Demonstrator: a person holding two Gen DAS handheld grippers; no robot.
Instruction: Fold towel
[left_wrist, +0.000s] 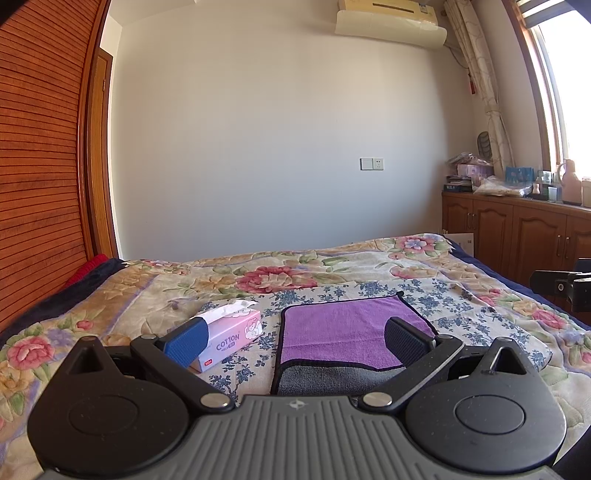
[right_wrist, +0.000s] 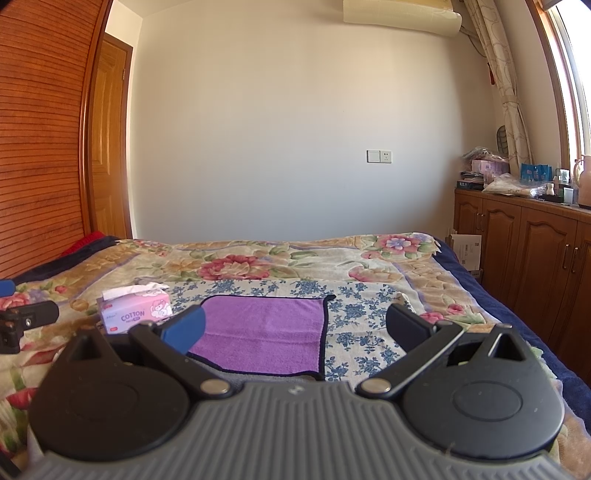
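A purple towel with a dark edge lies flat on the bed; its near part shows a grey underside. In the right wrist view the towel lies ahead, a little to the left. My left gripper is open and empty, hovering over the towel's near edge. My right gripper is open and empty, above the towel's near right corner. The right gripper's body shows at the far right of the left wrist view; the left gripper's body shows at the far left of the right wrist view.
A pink tissue box stands left of the towel; it also shows in the right wrist view. The floral bedspread covers the bed. A wooden wardrobe stands left. A wooden cabinet with clutter runs along the right.
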